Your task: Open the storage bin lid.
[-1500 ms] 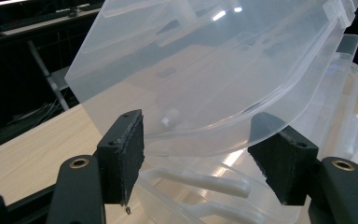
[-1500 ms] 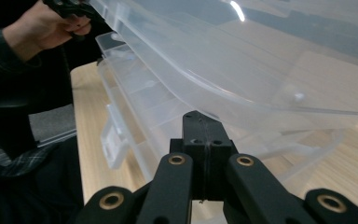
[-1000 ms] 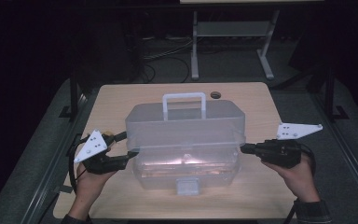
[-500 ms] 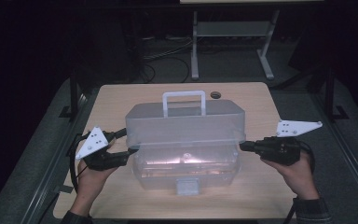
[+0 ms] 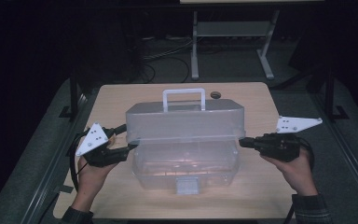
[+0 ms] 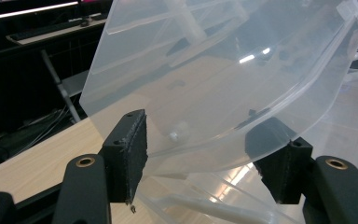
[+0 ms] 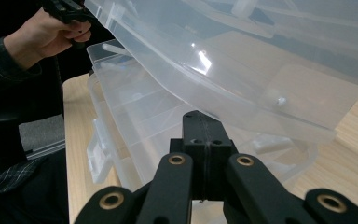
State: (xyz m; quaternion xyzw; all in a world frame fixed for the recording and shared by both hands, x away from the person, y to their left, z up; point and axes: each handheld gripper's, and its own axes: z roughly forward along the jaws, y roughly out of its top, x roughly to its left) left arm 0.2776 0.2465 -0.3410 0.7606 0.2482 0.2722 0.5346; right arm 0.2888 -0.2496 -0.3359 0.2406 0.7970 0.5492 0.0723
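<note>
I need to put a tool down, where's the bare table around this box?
Bare table lies behind the box at both back corners, and in a strip along the near edge. Beside the box it is crowded: the left gripper and right gripper are at its ends.

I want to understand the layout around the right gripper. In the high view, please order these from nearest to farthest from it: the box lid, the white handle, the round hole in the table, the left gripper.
1. Box lid: right beside the right gripper, at its tip.
2. White handle: on top of the lid, up and left.
3. Round hole: near the table's far edge; too close to the handle to rank surely.
4. Left gripper: across the box, far left.
</note>
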